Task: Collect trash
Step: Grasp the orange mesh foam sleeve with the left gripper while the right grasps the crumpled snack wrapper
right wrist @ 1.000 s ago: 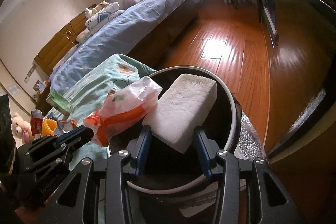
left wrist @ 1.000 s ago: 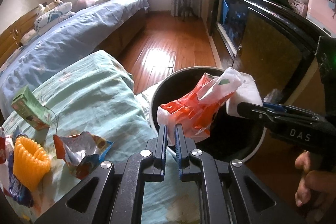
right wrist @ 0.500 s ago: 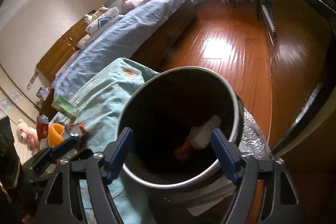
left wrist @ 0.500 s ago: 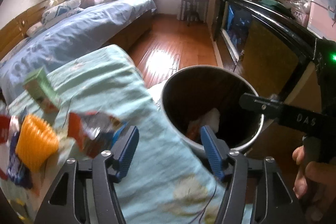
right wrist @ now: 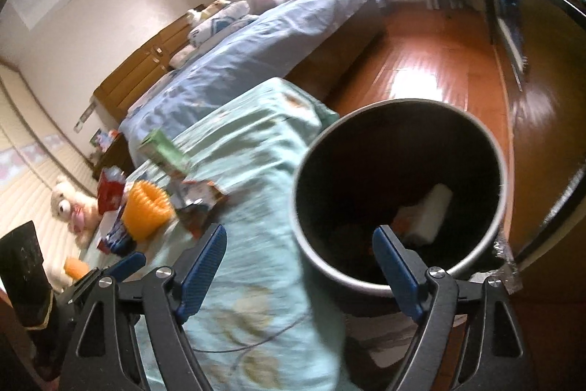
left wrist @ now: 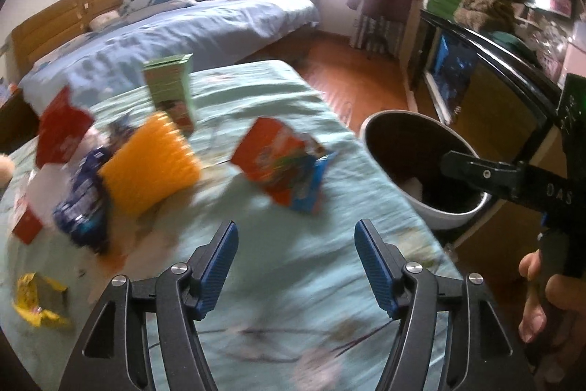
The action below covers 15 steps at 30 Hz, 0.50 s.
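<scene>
Litter lies scattered over a pale green quilt (left wrist: 256, 87) beside a round trash bin (left wrist: 445, 217), the landmark of this bedroom scene. Farthest left of the bin in the left wrist view, a crumpled yellow wrapper (left wrist: 38, 299) sits near the quilt's edge, with a red carton (left wrist: 60, 131) and a blue wrapper (left wrist: 82, 207) beyond it, blurred by motion. Closer to the bin stands an orange ribbed cup (left wrist: 152, 167), a green box (left wrist: 170, 90) upright just behind it, and a torn red-and-blue snack packet (left wrist: 282, 167) lying between the cup and the bin. The left tongs (left wrist: 295, 266) hang released and empty above the quilt, their blue pads spread wide, left of the bin. The bin stands on the wooden floor (right wrist: 421, 76) against the quilt's right edge; inside it, the right wrist view shows a white foam block (right wrist: 430, 215) resting against the dark wall with a scrap of orange-red wrapper (right wrist: 401, 220) beside it. The right tongs (right wrist: 300, 270) also gape empty, one pad over the quilt and the other over the bin's near rim. A white teddy bear (right wrist: 67, 207) sits far left of the bin, past the litter.
</scene>
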{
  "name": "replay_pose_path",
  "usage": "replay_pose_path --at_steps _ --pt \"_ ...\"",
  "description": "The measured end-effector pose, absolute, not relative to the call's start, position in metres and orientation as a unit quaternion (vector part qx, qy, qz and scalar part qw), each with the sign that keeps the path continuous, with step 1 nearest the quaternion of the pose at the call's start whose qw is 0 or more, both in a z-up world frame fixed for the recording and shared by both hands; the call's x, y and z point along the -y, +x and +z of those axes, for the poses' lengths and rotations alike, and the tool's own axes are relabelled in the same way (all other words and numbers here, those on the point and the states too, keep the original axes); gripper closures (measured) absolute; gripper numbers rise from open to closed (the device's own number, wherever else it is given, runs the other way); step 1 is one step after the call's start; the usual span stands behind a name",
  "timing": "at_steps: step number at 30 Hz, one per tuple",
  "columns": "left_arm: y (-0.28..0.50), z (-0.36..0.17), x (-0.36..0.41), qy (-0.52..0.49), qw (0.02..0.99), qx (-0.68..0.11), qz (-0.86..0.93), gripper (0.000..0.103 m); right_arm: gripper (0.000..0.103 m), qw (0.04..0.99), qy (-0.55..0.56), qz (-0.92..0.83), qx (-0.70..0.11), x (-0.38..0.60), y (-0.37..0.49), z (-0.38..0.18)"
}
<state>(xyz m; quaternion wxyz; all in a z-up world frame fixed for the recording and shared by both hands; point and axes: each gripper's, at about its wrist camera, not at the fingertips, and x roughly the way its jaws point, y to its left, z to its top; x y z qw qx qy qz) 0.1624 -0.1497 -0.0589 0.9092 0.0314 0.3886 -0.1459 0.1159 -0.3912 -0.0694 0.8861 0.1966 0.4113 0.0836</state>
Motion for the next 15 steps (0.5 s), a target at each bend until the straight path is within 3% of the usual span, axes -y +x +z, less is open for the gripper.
replay_pose_path --at_steps 15 --pt "0.149 -0.049 0.069 -0.039 0.917 -0.387 -0.092 0.037 0.019 0.878 0.161 0.143 -0.427 0.319 0.125 -0.076"
